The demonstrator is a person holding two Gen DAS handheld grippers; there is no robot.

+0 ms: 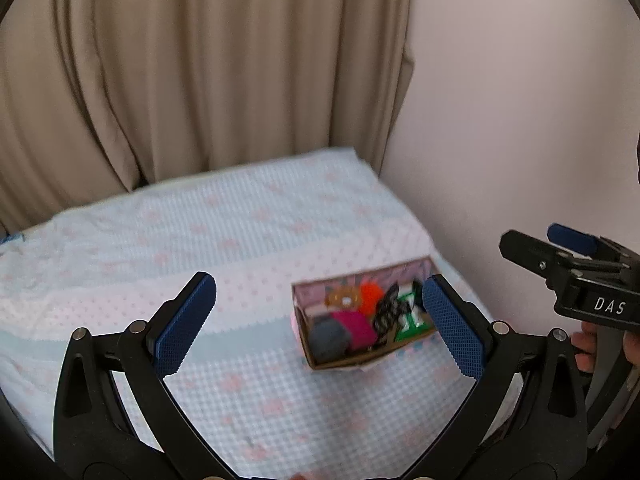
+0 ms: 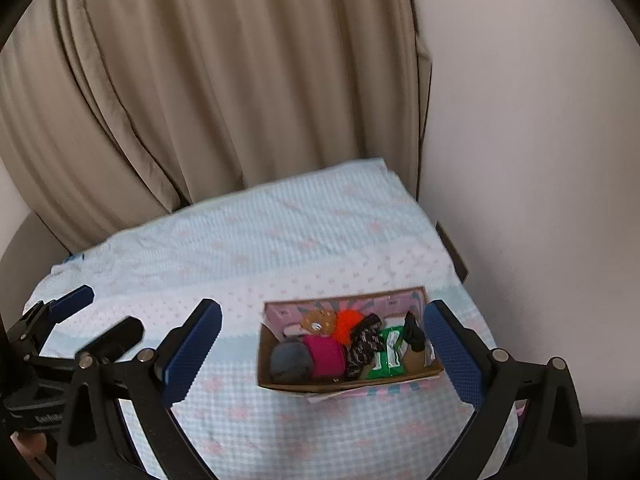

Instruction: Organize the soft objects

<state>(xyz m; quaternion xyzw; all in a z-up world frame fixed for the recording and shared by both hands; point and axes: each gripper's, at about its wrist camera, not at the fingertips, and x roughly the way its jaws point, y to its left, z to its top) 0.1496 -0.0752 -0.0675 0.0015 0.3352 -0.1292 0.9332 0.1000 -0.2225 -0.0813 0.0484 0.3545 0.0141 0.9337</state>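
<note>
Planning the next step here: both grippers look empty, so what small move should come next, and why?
Probably ease the right gripper down toward the box, over the magenta roll. Both grippers are open, hold nothing, and the soft items all sit in that box.

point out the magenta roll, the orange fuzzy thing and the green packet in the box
magenta roll [image 2: 326, 354], right wrist view, on its curved pink side
orange fuzzy thing [image 2: 347, 325], right wrist view, on its fluffy middle
green packet [image 2: 387, 357], right wrist view, on its printed top face
</note>
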